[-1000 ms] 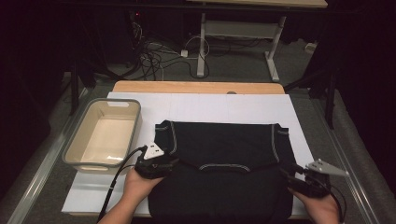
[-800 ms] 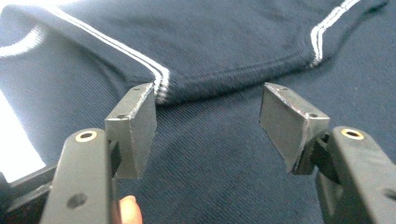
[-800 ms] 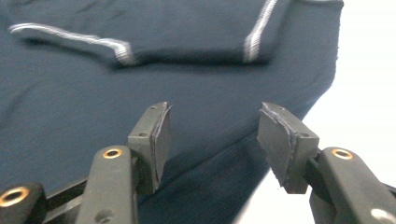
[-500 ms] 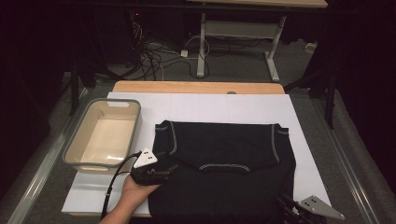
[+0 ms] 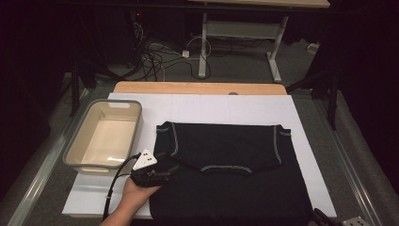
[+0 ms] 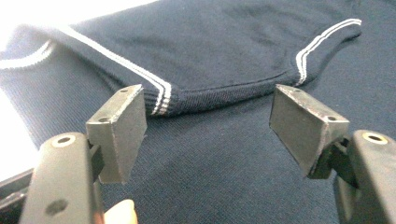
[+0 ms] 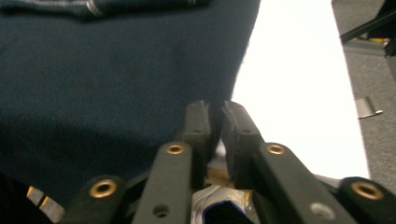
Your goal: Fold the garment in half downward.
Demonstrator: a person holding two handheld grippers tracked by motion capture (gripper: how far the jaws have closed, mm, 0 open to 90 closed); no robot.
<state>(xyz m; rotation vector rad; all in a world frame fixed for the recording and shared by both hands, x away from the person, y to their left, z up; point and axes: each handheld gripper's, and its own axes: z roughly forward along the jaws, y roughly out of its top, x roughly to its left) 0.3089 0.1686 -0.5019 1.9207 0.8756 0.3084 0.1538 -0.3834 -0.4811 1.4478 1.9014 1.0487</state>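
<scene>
Releases the sleeve ahead of the left gripper, jaws just opened; brings the right gripper to the shirt hem, jaws nearly closed, easing apart, grip unclear; readies next fold.

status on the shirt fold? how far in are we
Early. Done: the top of the dark shirt is folded down, so its collar and striped sleeve cuffs lie on the body. In hand: the right gripper, jaws nearly together, sits at the shirt's near right edge; whether it pinches cloth is unclear. The left gripper stands open at the left cuff. Left: further folds; the bin holds nothing.
</scene>
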